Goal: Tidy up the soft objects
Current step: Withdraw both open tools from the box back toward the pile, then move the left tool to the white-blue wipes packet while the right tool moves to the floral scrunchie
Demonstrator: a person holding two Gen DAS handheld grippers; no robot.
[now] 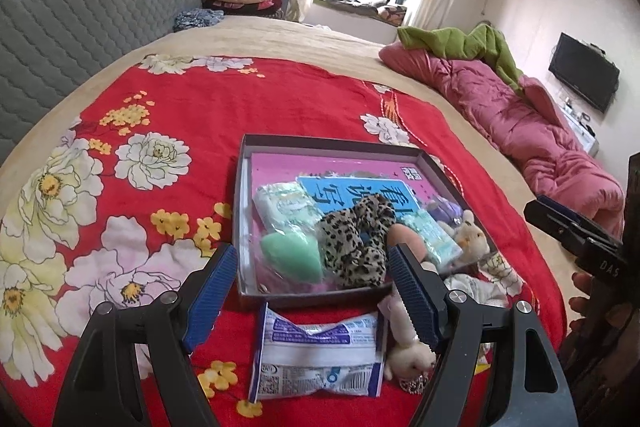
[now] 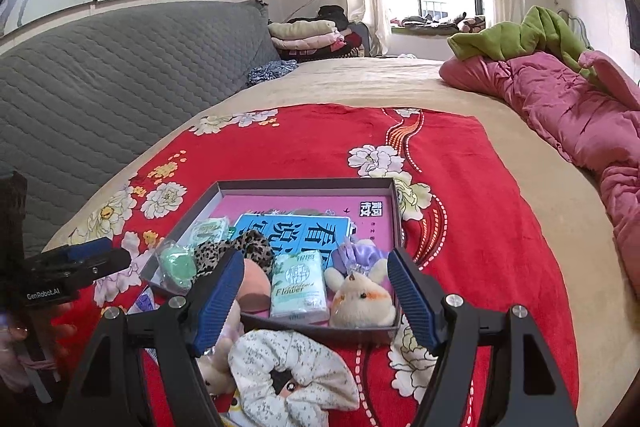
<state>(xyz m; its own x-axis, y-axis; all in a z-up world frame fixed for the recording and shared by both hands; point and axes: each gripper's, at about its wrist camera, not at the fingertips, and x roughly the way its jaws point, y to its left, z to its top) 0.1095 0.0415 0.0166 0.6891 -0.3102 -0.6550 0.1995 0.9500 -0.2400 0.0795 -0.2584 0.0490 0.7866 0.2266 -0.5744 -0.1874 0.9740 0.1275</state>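
Your left gripper (image 1: 310, 301) hovers wide apart and empty at the near edge of the box (image 1: 245, 211), above the tissue pack (image 1: 318, 357). Your right gripper (image 2: 316, 301), likewise spread and empty, hangs over the box's near edge with the white scrunchie (image 2: 296, 375) just before it.

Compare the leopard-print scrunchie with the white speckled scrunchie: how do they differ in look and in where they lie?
The leopard-print scrunchie is tan with dark spots, while the white speckled scrunchie is cream with tiny grey flecks. The leopard-print one lies inside the box, among the other soft items; the white one lies outside it, on the red floral blanket, in front of the box's near wall. Both are ruffled fabric rings, and neither gripper holds one.
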